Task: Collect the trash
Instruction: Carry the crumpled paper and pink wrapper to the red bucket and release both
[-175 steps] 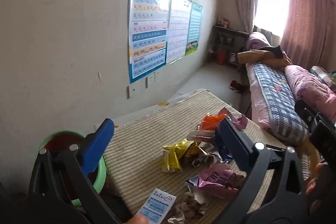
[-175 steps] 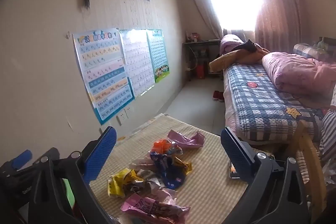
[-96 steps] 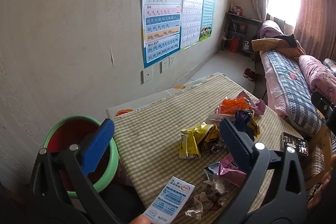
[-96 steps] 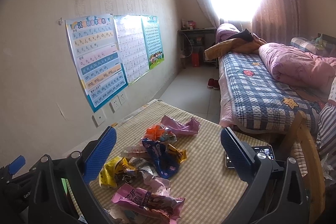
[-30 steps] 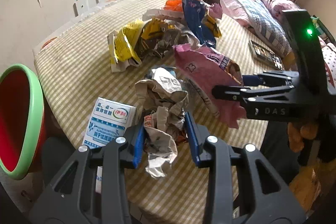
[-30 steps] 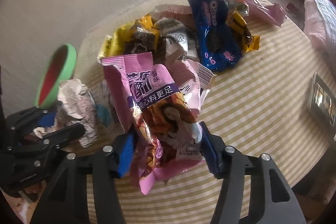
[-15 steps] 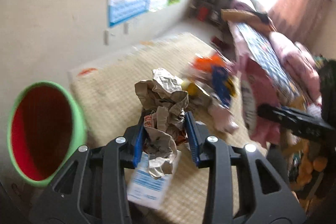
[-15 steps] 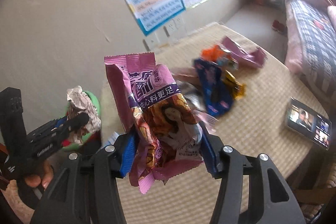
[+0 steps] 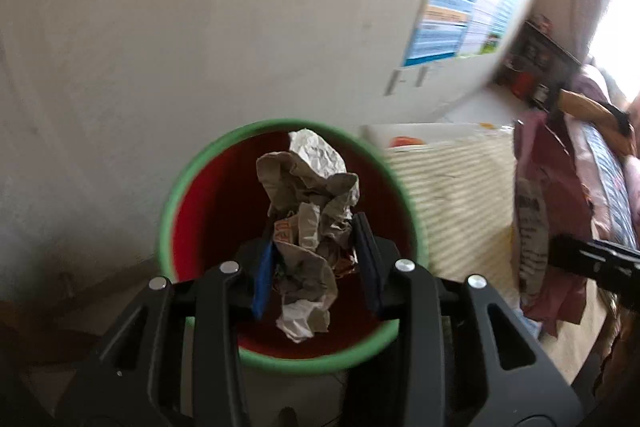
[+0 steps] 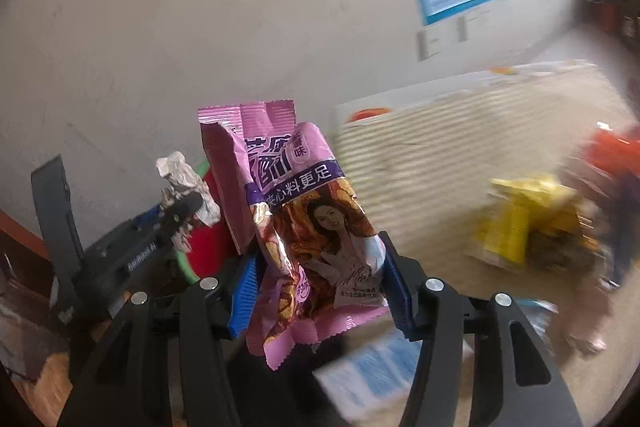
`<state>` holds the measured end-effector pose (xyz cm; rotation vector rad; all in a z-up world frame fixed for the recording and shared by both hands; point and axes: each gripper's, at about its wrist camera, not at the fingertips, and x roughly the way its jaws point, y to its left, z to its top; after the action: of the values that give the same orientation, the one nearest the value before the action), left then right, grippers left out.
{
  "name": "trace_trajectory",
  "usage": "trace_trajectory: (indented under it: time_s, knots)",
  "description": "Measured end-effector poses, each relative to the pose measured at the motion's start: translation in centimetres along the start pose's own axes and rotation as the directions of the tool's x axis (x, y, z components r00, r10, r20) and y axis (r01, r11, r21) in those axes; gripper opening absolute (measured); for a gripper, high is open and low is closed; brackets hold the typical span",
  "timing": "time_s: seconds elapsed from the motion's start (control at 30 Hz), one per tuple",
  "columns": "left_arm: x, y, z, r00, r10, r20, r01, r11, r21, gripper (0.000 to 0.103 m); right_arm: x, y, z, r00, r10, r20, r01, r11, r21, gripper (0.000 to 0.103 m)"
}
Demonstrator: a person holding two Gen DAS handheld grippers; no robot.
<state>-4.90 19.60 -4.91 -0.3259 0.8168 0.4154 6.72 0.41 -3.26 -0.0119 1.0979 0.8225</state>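
1. A worktop (image 10: 440,155) covered in beige-and-white striped cloth stands by the wall
2. On it lie a crumpled yellow foil wrapper (image 10: 520,219), a blurred orange-red wrapper (image 10: 612,155) beyond it, and a white-and-blue paper carton (image 10: 372,375) at the near edge

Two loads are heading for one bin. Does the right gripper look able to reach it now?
Probably not yet: the left gripper holds crumpled paper right over the bin, while the right gripper carries its pink wrapper alongside.

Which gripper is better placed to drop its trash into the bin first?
Left. The left gripper holds the crumpled paper directly over the green-rimmed bin; the right gripper, with the pink wrapper, is off to the side.
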Motion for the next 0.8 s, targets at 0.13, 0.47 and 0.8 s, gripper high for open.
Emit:
trace_trajectory:
  time_s: [0.13, 0.47, 0.8]
  knots:
    - [0.2, 2.6, -0.6, 1.000, 0.017, -0.015, -0.018, 0.999, -0.041, 0.035, 4.8, 2.1, 1.9, 0.997, 0.043, -0.071, -0.043, 0.999, 0.011, 0.054]
    - [2.0, 4.2, -0.5, 0.999, 0.010, -0.032, -0.013, 0.997, -0.077, 0.035, 8.4, 3.3, 2.7, 0.993, 0.061, -0.099, -0.056, 0.997, 0.049, 0.069]
    - [3.5, 3.5, -0.4, 0.998, 0.002, -0.060, -0.005, 0.998, -0.059, 0.039, 2.4, 2.1, 0.4, 0.997, -0.068, 0.036, 0.069, 0.997, -0.028, 0.069]
